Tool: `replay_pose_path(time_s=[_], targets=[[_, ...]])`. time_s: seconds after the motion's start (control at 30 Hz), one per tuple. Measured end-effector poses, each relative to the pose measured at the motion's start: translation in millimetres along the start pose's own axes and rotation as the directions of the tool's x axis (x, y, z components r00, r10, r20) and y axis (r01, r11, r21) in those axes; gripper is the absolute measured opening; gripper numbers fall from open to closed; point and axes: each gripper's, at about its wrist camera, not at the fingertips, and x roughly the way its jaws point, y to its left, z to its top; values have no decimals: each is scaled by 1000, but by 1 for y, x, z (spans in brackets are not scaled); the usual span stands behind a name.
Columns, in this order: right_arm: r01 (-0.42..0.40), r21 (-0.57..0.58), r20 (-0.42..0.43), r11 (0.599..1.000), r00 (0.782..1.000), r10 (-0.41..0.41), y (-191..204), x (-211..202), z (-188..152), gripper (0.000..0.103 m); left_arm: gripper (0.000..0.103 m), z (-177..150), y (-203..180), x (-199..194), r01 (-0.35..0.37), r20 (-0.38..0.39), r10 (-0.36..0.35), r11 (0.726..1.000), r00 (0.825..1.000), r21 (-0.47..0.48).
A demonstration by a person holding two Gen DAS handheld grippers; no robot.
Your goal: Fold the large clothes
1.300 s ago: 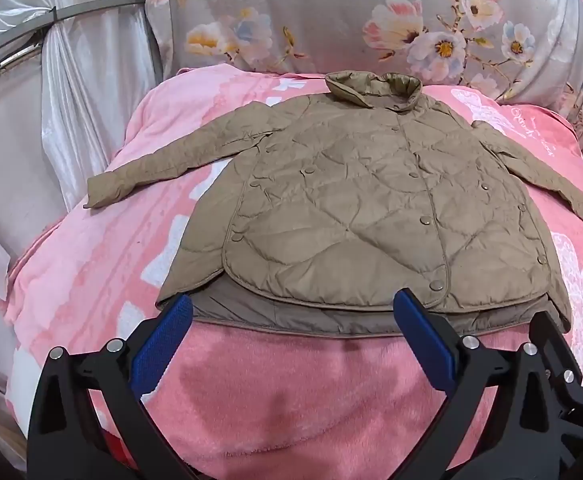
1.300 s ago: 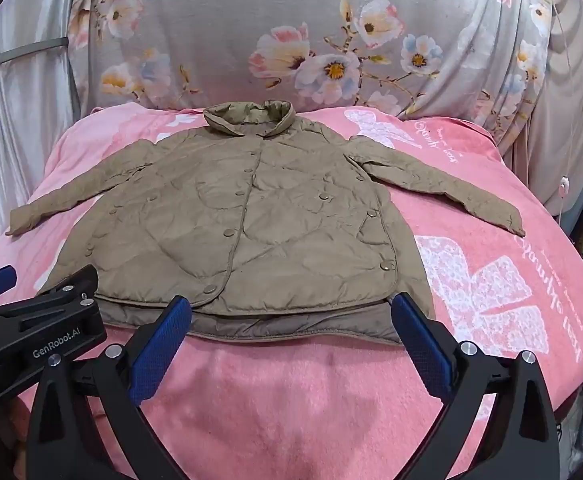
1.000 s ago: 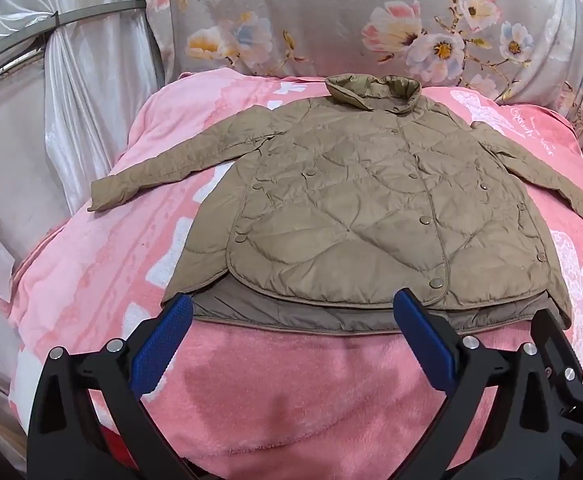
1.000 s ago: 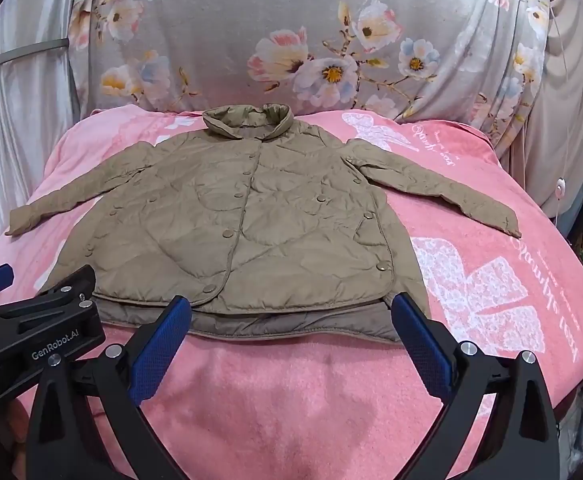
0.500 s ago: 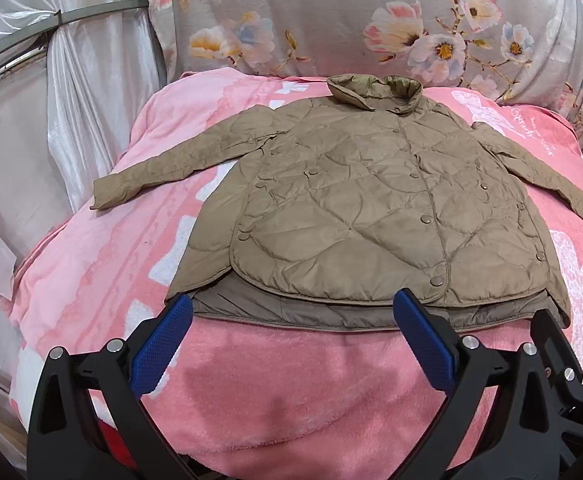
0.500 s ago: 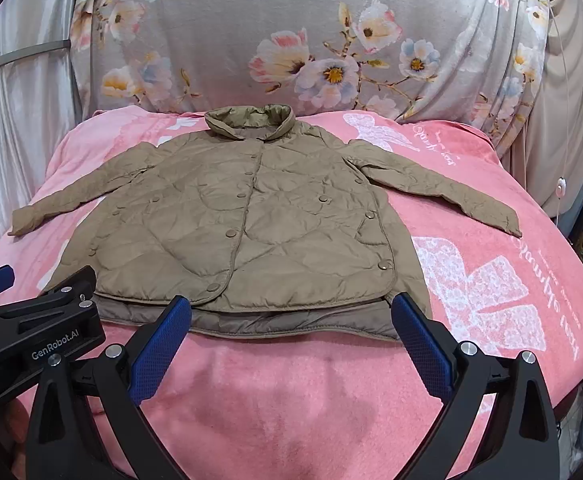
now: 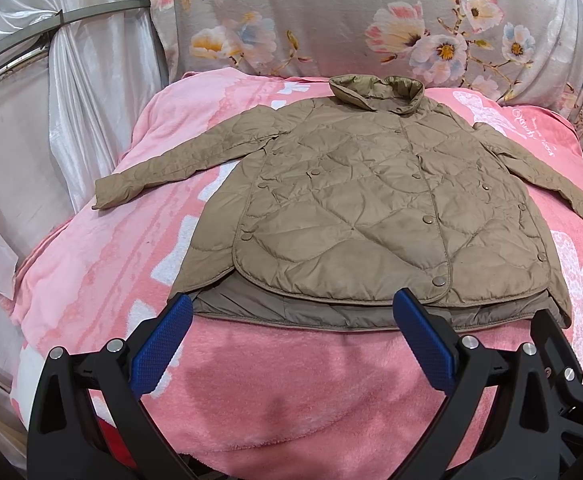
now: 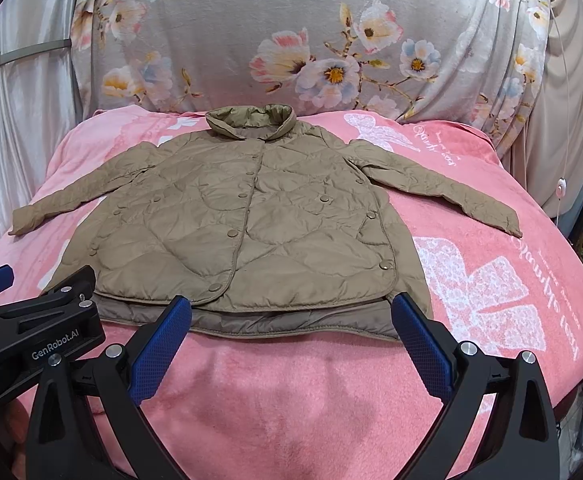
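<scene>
A tan quilted jacket (image 7: 371, 208) (image 8: 243, 232) lies flat and buttoned on a pink blanket (image 7: 291, 392) (image 8: 291, 400), collar at the far side, both sleeves spread out to the sides. Its darker lining shows along the near hem. My left gripper (image 7: 291, 320) hovers open just short of the hem, nothing between its blue pads. In its own view my right gripper (image 8: 291, 320) is likewise open and empty before the hem. The left gripper's black body (image 8: 35, 332) shows at the lower left of the right wrist view.
A grey floral cloth (image 7: 371, 20) (image 8: 291, 40) hangs behind the bed. White satin drapes with a metal rail (image 7: 71, 80) stand to the left. A beige curtain and a cord with a switch (image 8: 560, 190) hang at the right. The blanket falls off at the near and side edges.
Both views have shifted only slightly; the jacket sits a touch higher and nearer in frame. Both grippers stay open and the jacket has not moved.
</scene>
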Motion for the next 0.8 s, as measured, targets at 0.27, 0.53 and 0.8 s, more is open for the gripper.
replay_pose_path(time_s=[0.27, 0.53, 0.8], targets=[[-2, -1, -1, 1000, 1000, 2, 1, 0, -1, 98, 98, -5, 14, -6, -2, -3, 2, 1000, 1000, -7], [-11, -7, -1, 1000, 1000, 11, 17, 0, -5, 98, 98, -6, 21, -6, -7, -6, 7, 1000, 1000, -11], [-26, -8, -3, 1000, 1000, 26, 14, -1, -3, 98, 97, -5, 21, -7, -21, -10, 21, 1000, 1000, -14]])
